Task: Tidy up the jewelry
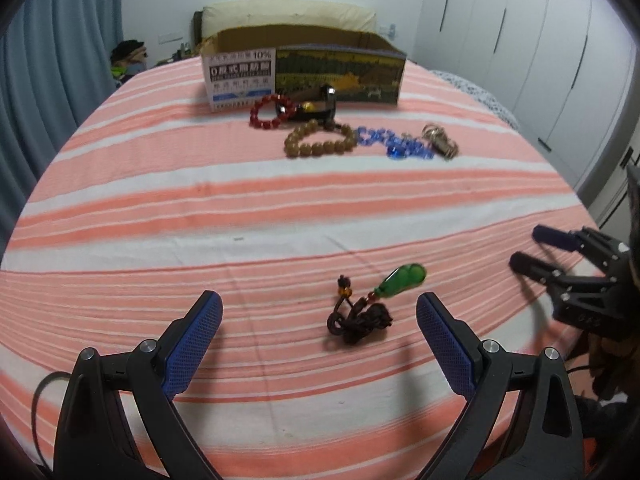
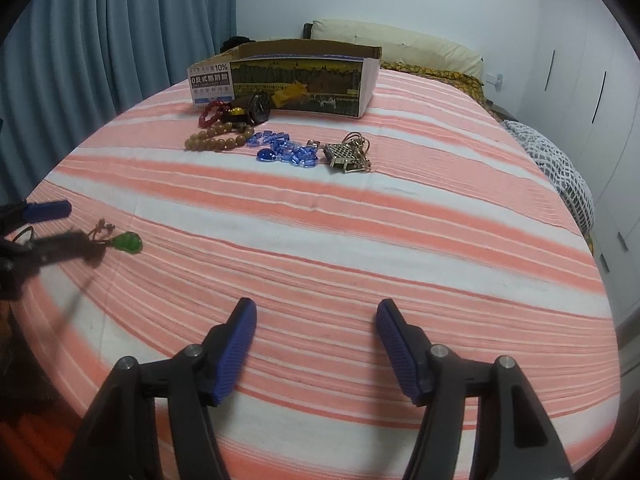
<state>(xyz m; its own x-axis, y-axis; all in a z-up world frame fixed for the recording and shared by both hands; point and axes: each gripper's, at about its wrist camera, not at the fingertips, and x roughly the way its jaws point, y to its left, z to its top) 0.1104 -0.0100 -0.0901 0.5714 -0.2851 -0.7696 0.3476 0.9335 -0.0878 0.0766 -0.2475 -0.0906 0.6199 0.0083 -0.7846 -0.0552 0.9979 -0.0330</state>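
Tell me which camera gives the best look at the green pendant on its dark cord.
The left wrist view: the green pendant lies close ahead between the open left tongs, with its dark coiled cord in plain sight. In the right wrist view the pendant is small, at the far left edge, its cord mostly hidden behind a blurred finger.

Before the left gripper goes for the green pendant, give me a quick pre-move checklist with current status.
1. Left gripper open: ok.
2. Green pendant and its dark cord between the open jaws, untouched: ok.
3. Right gripper open, nothing in it: ok.
4. Right gripper apart from the pendant: ok.
5. Cardboard box open on top: ok; room inside: cannot tell.
6. Cord free of snags: cannot tell.
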